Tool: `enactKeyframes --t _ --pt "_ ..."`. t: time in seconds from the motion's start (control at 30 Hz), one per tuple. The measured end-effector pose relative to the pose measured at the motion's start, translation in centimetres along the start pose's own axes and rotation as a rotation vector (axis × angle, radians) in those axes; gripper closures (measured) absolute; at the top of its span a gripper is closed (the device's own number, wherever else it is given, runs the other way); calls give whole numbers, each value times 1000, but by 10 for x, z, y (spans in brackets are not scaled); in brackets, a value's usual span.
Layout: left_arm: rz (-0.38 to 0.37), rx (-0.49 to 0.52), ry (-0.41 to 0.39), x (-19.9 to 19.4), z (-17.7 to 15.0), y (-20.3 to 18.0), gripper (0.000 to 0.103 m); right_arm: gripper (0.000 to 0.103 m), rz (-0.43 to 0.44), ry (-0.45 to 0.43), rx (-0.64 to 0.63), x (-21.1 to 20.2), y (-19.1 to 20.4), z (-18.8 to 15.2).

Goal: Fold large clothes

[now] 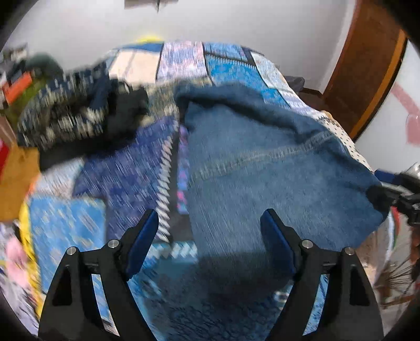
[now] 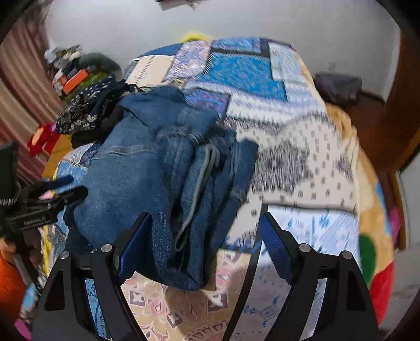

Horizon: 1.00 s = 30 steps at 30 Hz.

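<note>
Both wrist cams are looking steeply down, close over the bed [image 1: 231, 65]. Left cam is facing jeans [image 1: 275, 170] from their left; right cam from their right. Both are sharing jeans, bed, back wall [image 2: 236, 21].

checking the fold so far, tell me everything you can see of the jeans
The jeans are blue denim with pale stitched seams, folded into a thick, uneven bundle, layered edges on one side. They lie on the patchwork bedspread, with a dark patterned garment at their far end. Neither open gripper, left or right, grips them.
</note>
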<state>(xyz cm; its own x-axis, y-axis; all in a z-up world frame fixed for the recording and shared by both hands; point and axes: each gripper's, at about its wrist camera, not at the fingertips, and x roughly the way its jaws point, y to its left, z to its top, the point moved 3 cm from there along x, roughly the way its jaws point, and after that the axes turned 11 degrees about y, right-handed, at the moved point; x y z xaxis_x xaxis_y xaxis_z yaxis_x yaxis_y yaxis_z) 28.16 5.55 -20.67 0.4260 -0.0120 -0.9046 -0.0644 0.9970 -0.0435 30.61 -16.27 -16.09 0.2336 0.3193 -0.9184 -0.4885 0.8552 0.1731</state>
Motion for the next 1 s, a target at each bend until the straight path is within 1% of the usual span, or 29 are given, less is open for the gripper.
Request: enactKeyframes --t 0.1,0.17,0.23,0.3,0.33,0.4,0.5,0.57,0.6,0.7,0.73,0.8,0.83,0.9,1.0 --pt "57 49 -47 -6 9 -2 22 22 -4 -58 -26 -13 10 14" --pt "86 69 -60 -5 15 0 22 22 12 -86 -36 -15 15 26" --pt "103 68 -60 0 22 3 22 22 9 -94 -40 -10 18 37" --pt "86 60 -51 4 27 5 22 22 8 -78 -32 0 18 48" --pt "72 57 -46 6 28 7 22 22 22 -65 -25 6 16 51" --pt "28 52 -19 13 30 10 22 22 50 -33 3 17 11 53" --pt "-62 33 52 29 31 13 22 22 85 27 57 35 -1 48" --pt "-145 -2 101 42 33 20 22 22 90 79 88 48 -11 41" --pt "-203 -29 121 47 35 25 22 22 97 94 95 52 -15 38" --pt "-329 -87 179 60 37 34 22 17 181 112 138 57 -28 31" --pt "-381 -109 205 67 39 39 22 15 214 119 153 60 -32 30" --pt "-457 -152 249 79 41 46 22 13 264 132 173 64 -37 30" --pt "-506 -186 277 87 42 50 22 12 282 138 175 65 -38 31" --pt "-577 -228 315 99 43 54 22 12 290 153 164 67 -37 34" --pt "-630 -237 327 107 46 52 22 10 317 182 176 73 -38 40"
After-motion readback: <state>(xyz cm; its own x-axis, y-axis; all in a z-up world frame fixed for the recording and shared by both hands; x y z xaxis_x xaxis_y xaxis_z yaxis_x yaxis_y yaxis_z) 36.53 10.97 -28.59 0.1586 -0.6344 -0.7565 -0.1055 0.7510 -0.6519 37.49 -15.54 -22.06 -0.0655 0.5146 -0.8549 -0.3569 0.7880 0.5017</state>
